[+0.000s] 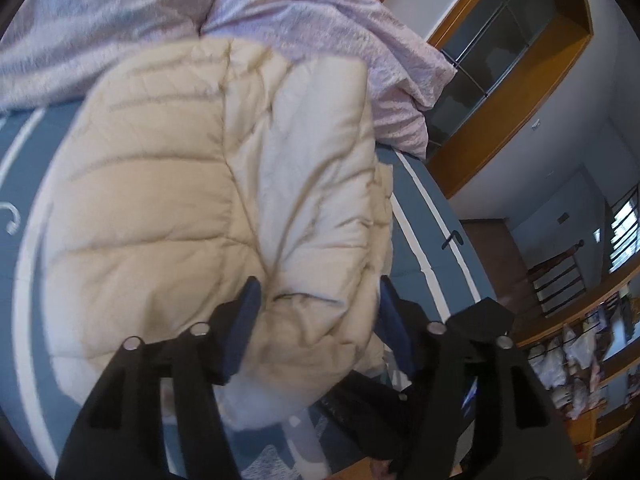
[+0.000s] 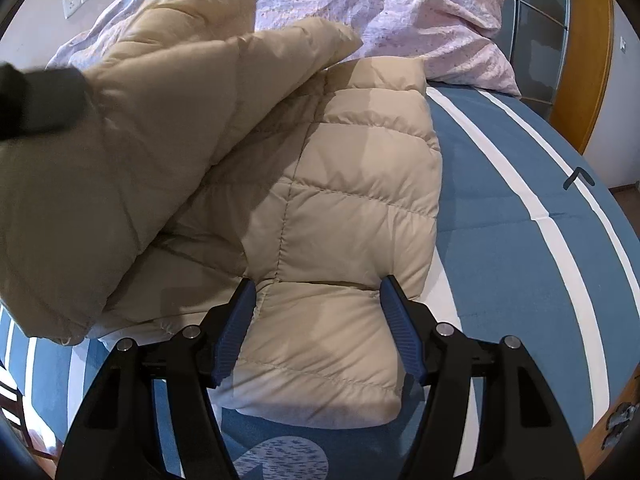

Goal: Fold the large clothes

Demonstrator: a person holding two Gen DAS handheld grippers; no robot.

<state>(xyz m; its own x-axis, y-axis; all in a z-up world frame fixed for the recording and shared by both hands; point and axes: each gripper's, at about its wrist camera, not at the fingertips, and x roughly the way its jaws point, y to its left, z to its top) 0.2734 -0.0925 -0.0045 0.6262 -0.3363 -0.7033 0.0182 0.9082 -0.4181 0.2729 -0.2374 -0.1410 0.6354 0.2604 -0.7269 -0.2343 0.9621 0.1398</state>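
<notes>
Two grippers hang over one big puffy beige jacket (image 2: pixel 344 200) that lies on a blue bed cover (image 2: pixel 500 200) with white stripes. Pink bedding (image 2: pixel 380 12) is bunched up behind the jacket, toward 12 o'clock.

In the right wrist view, the right gripper (image 2: pixel 318 292) has its jaws spread apart. Its blue fingertips (image 2: pixel 394 292) stand at either side of the near end of the jacket, which fills the gap between them, but they do not squeeze it. A folded-over part of the jacket is piled up toward 10 o'clock.

In the left wrist view, the left gripper (image 1: pixel 318 292) is also spread wide and lets go. The jacket (image 1: pixel 208 184) sits between its blue fingertips (image 1: pixel 250 300) and stretches away toward 11 o'clock. This picture is blurry, so whether the tips touch the cloth is hard to tell.
</notes>
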